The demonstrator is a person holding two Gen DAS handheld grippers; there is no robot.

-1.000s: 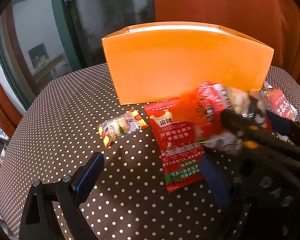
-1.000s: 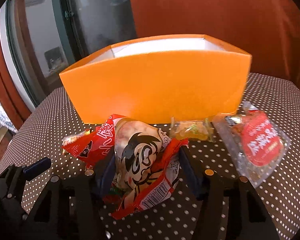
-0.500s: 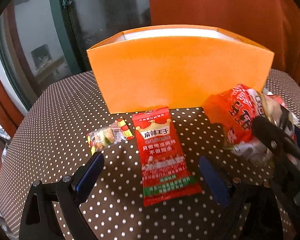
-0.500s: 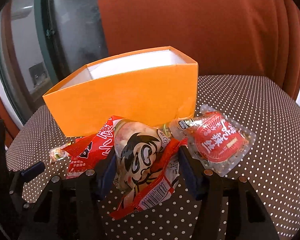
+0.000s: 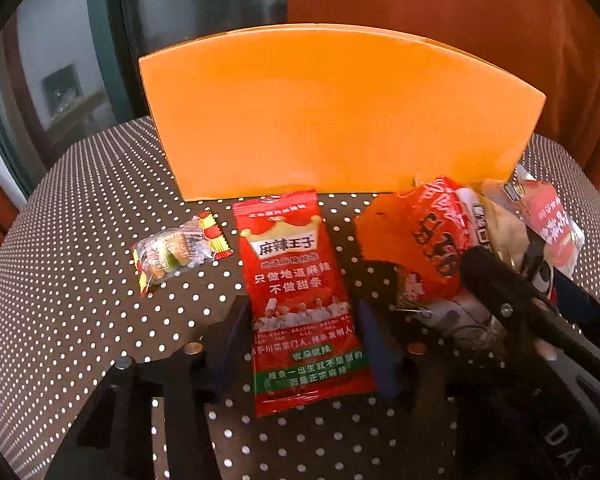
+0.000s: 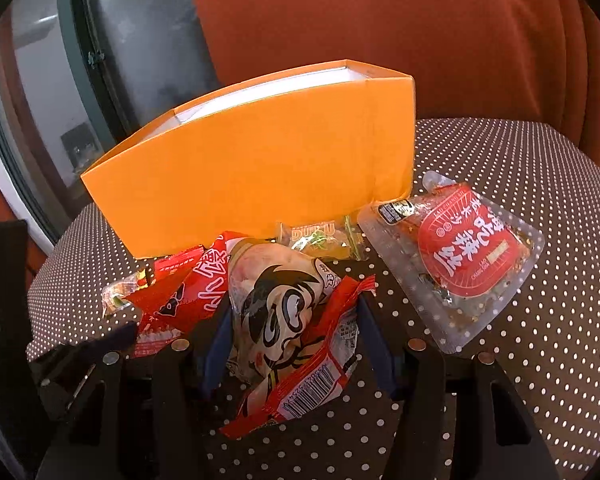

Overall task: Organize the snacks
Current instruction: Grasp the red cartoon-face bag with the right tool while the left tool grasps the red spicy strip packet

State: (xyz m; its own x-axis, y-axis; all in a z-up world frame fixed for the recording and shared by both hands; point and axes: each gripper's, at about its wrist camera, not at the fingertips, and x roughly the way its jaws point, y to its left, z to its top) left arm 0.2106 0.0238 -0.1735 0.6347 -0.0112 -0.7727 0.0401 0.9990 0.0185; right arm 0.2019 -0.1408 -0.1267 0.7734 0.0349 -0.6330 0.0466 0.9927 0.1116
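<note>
Left gripper (image 5: 300, 340) angled down, fingers closing around the red packet (image 5: 300, 296) (right gripper (image 6: 296, 344) clamping cartoon bag (image 6: 284, 320)).

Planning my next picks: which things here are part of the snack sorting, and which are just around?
Part of the job:
- orange box
- cartoon-face packet, in the right tongs
- flat red packet, left tongs closing around it
- clear pouch with red label
- two small candies

Just around:
- polka-dot tablecloth
- orange curtain
- window
</note>
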